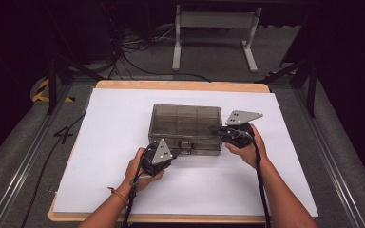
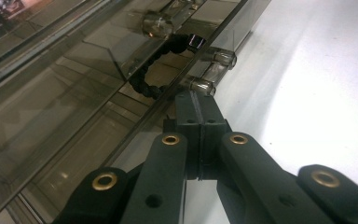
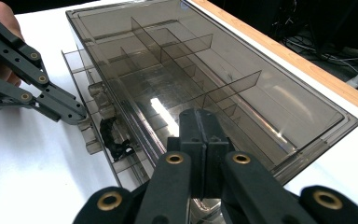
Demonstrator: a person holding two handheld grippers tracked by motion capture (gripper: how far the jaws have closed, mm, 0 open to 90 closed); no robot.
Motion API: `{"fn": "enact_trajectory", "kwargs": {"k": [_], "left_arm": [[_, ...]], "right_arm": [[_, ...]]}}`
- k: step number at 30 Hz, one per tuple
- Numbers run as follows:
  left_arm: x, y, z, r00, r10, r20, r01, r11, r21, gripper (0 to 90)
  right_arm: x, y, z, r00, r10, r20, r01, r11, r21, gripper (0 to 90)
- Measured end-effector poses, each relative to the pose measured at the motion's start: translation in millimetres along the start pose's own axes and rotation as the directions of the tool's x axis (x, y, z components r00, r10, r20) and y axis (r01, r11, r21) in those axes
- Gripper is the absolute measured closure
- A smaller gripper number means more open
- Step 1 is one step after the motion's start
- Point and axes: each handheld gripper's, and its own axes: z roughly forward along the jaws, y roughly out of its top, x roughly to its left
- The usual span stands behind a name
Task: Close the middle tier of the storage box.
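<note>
While both hands rest on the white sheet that covers the wooden table, a smoky transparent compartment box lies flat near the middle of it. Its long axis runs from 9 o'clock to 3 o'clock in the high view, and the front side with the latch points to 6 o'clock, toward the person. The lid is down, and the dividers inside are visible through it.

The left gripper is at about 7 o'clock of the box, and its tip touches the front edge just beside the latch. Its jaws are clenched together with nothing between them; in the left gripper view the closed tip is against the hinge knuckles of the front wall, near a black clip part.

The right gripper is at about 4 o'clock of the box, at the right end. Its jaws are also pressed together and hold nothing; in the right gripper view the closed tip lies on the lid near its corner, and the left gripper is seen at 9 o'clock, at the front wall
</note>
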Motion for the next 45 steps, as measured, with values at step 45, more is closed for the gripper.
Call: {"fn": "enact_trajectory", "kwargs": {"k": [45], "left_arm": [[10.0, -3.4, 12.0, 0.9987, -0.010, -0.049, 0.010, 0.9999, 0.003, 89.8]], "right_arm": [[3.4, 0.5, -0.6, 0.9998, -0.010, 0.019, 0.010, 1.000, 0.006, 90.0]]}}
